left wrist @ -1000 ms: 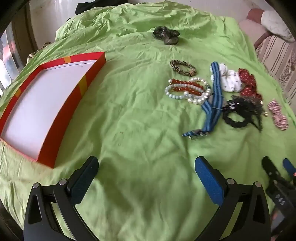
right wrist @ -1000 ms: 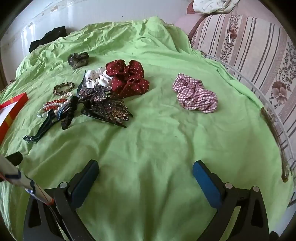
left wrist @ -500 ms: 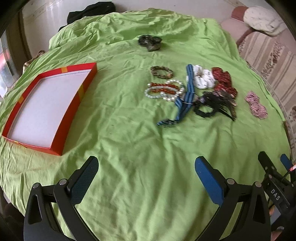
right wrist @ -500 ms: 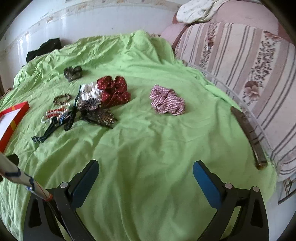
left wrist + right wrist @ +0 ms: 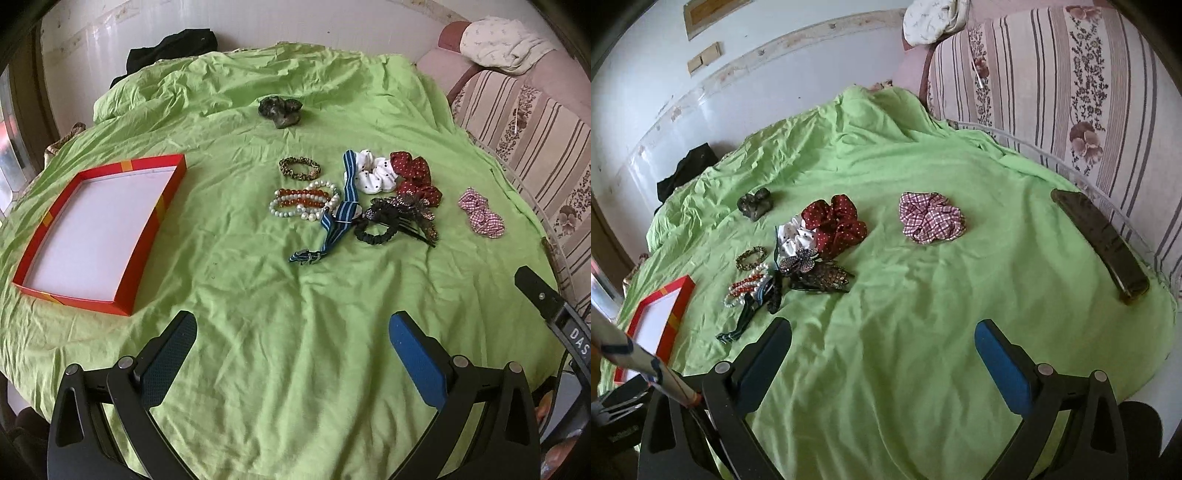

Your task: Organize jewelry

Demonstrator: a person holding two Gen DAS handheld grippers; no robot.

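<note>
On a green cloth [image 5: 258, 295] lies a red box [image 5: 129, 273] with a white floor, empty, at the left. A cluster of jewelry sits mid-table: bead bracelets [image 5: 304, 201], a leopard band [image 5: 299, 168], a blue striped strap [image 5: 341, 214], white scrunchie [image 5: 371, 175], red dotted scrunchie [image 5: 834, 225], dark hair clips [image 5: 820, 278], a black scrunchie [image 5: 375, 234]. A checked pink scrunchie [image 5: 931, 218] lies apart to the right, a dark green one [image 5: 280, 109] farther back. My left gripper [image 5: 291, 343] and right gripper [image 5: 881, 350] both stand open near the front edge, holding nothing.
A striped floral sofa [image 5: 1071, 92] borders the table's right side. A dark long object [image 5: 1100, 240] lies at the right rim. Black cloth [image 5: 170, 51] sits at the far edge by the wall. The right gripper's body [image 5: 554, 314] shows in the left wrist view.
Both grippers have pulled back and risen, so the jewelry and the box look smaller and more of the wall and sofa shows. Nothing on the cloth has moved.
</note>
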